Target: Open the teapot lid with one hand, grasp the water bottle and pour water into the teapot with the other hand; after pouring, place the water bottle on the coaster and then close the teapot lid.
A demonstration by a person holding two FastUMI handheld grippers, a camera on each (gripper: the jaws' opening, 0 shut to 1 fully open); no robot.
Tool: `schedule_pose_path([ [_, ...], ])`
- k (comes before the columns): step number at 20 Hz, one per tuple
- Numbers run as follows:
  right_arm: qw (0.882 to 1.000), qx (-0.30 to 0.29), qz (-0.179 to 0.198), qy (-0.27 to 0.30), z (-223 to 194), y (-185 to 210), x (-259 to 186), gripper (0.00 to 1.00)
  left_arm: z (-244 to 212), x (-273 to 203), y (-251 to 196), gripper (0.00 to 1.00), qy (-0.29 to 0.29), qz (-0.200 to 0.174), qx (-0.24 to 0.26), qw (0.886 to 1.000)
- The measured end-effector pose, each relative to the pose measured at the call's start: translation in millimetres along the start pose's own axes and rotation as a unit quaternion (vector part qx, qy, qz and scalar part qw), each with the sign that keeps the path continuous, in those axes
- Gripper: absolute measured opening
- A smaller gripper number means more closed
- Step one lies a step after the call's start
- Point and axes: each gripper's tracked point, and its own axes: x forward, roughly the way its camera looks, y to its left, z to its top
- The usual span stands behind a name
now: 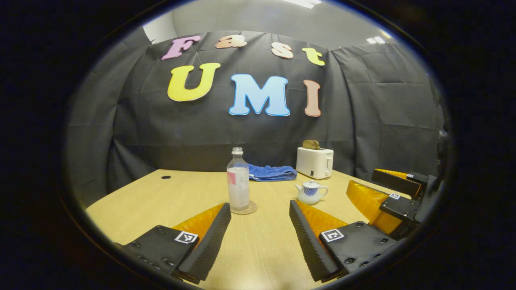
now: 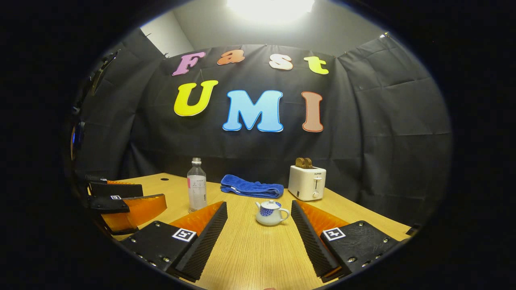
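1. The water bottle (image 1: 238, 179) stands upright on a round coaster (image 1: 244, 210) on the worktop (image 1: 169, 197), cap on.
2. The teapot (image 2: 271, 212) sits to the bottle's right, apart from it — lid on.
3. Behind the bottle lie a blue towel (image 2: 252, 188) and, farther right, a white toaster (image 2: 307, 182).
4. The left claw (image 1: 260, 227) is spread wide, short of the bottle, holding nothing.
5. The right claw (image 2: 258, 229) is spread wide too — empty, short of the teapot.

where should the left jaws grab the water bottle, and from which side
Probably mid-body, just below the pink label: the water bottle stands upright on its coaster, straight-walled there. Come in level from the front with the open left gripper; the narrow cap gives less hold.
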Motion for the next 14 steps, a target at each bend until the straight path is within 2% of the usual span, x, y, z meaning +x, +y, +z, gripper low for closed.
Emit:
schedule_pose_path([
  [7,0.999,-0.007,-0.009,-0.031,8.2,-3.0,0.9,0.98,-0.1,-1.6,4.8,0.97,-0.003,0.011,-0.002,1.0],
  [14,0.999,-0.013,-0.009,-0.034,7.5,-2.0,6.2,0.98,4.5,-4.0,7.1,0.97,-0.011,0.016,0.002,1.0],
])
